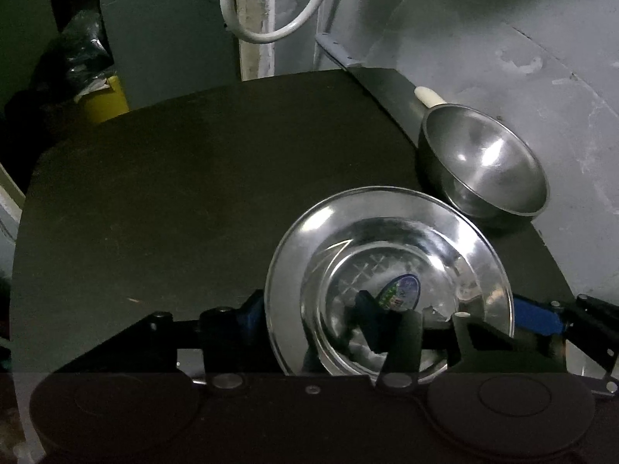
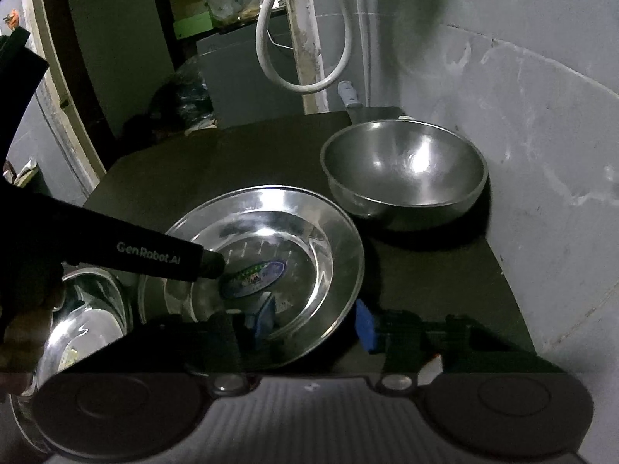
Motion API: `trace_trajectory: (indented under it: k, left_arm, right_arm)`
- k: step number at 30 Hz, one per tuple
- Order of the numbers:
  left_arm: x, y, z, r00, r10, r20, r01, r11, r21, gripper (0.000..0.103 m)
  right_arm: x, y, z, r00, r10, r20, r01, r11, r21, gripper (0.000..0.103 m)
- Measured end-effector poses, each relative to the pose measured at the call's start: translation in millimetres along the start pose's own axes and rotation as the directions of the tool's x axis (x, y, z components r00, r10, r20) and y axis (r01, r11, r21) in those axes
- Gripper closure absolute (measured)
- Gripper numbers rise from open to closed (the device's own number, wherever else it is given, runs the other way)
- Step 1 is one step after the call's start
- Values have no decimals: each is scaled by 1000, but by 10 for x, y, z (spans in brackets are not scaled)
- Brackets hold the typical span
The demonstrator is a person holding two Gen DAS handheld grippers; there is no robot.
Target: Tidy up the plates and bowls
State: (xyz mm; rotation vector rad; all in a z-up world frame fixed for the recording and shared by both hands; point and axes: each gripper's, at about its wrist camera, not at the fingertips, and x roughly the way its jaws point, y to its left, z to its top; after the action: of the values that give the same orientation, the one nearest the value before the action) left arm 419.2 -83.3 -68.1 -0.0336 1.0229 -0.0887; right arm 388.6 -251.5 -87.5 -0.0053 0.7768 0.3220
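"GenRobot.AI" marked the left gripper (image 2: 216, 266); both it and the right gripper (image 2: 313, 319) had jaws half-open, straddling the stickered plate's (image 2: 271, 255) rim; grip unclear.

Plate (image 1: 387, 232): polished metal, mirror-glossy, with a glossy printed sticker (image 1: 400, 290). Bowl (image 1: 487, 162): brushed metal, duller sheen. Tabletop (image 1: 193, 193): dark, matt, smooth. Wall (image 2: 541, 116): grey, rough, streaked white. Cable (image 1: 271, 19): white smooth plastic.
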Motion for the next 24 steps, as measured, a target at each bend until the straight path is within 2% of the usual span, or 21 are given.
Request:
trace_trajectory:
  k: [4, 24]
  left_arm:
    - [-12, 19, -5, 1000, -13, -4, 12, 1000, -15, 51]
    - [-432, 132, -76, 996, -56, 75, 59, 998, -34, 51]
  right_arm:
    - [-18, -13, -5, 1000, -7, 0, 7, 1000, 9, 61]
    - [-342, 126, 15, 998, -9, 69, 8, 1000, 20, 63]
